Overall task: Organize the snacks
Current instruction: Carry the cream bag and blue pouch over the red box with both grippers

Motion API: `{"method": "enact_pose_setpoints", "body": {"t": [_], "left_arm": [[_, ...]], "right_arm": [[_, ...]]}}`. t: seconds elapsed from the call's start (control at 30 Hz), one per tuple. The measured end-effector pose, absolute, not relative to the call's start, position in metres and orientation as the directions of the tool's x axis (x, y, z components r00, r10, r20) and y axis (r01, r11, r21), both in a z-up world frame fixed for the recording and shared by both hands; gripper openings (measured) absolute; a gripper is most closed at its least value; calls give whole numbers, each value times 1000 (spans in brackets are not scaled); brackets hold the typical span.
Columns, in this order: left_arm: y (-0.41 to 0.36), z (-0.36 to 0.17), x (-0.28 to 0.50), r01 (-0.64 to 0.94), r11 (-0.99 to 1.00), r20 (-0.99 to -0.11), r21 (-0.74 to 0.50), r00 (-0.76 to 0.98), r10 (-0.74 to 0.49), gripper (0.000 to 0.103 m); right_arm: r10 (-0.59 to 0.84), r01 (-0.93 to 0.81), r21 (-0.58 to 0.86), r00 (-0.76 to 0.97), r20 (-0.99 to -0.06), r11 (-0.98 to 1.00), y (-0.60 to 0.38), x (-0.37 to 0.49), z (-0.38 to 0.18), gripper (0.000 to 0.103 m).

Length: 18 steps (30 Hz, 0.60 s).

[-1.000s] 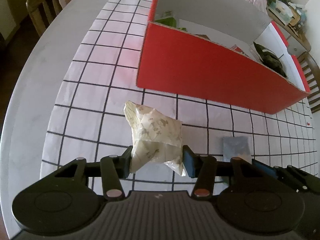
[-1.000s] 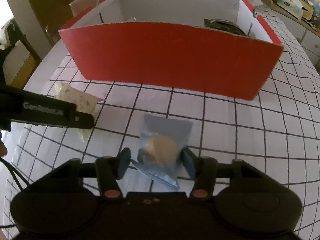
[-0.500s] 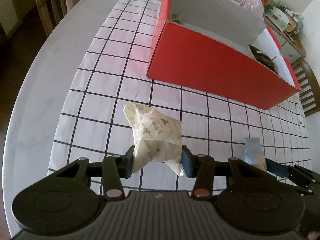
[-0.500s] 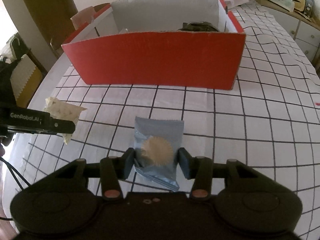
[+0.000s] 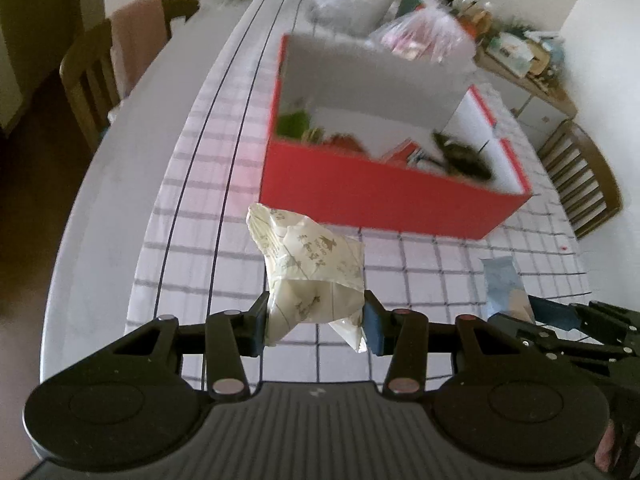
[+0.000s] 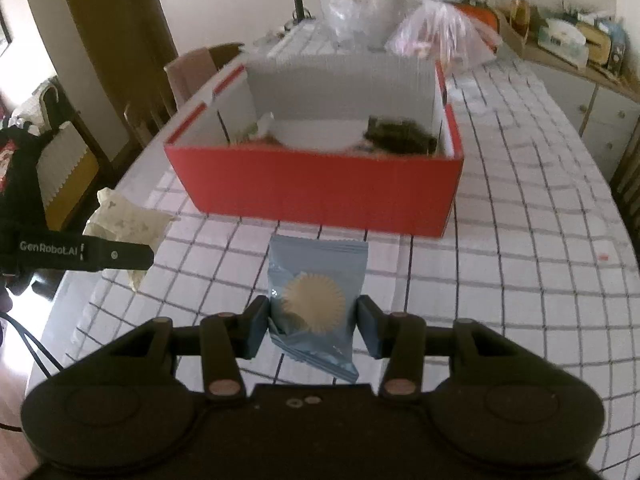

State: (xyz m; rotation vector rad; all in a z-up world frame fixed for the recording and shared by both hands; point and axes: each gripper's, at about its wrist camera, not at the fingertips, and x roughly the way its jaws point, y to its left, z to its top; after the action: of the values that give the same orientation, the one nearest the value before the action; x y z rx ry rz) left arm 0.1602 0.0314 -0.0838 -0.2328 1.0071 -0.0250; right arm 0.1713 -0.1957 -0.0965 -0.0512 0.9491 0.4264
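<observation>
My left gripper (image 5: 314,322) is shut on a cream printed snack packet (image 5: 310,270) and holds it above the checked tablecloth, short of the red box (image 5: 384,196). My right gripper (image 6: 314,326) is shut on a blue snack packet (image 6: 316,296) with a round biscuit showing, also held above the cloth in front of the red box (image 6: 320,188). The blue packet shows in the left wrist view (image 5: 502,286) and the cream packet in the right wrist view (image 6: 128,220). The box holds a dark green packet (image 6: 400,134) at the right and other snacks at the left.
The box has white inner dividers (image 6: 340,84). Clear plastic bags (image 6: 436,28) stand behind it. Wooden chairs stand at the table's left (image 5: 92,76) and right (image 5: 584,184). A cluttered sideboard (image 6: 568,48) runs along the far right wall.
Both grippers have risen with their packets and now look down into the box from higher up. The box appears farther away and its contents have come into view.
</observation>
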Motion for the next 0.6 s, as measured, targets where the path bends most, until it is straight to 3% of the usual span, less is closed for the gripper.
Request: {"method": "enact_pose_setpoints", "body": {"t": [0.6], "left_arm": [[11, -9, 186, 4, 992, -736, -125, 670, -96, 45]], "right_arm": [[342, -408, 83, 617, -708, 909, -189, 204, -32, 46]]}}
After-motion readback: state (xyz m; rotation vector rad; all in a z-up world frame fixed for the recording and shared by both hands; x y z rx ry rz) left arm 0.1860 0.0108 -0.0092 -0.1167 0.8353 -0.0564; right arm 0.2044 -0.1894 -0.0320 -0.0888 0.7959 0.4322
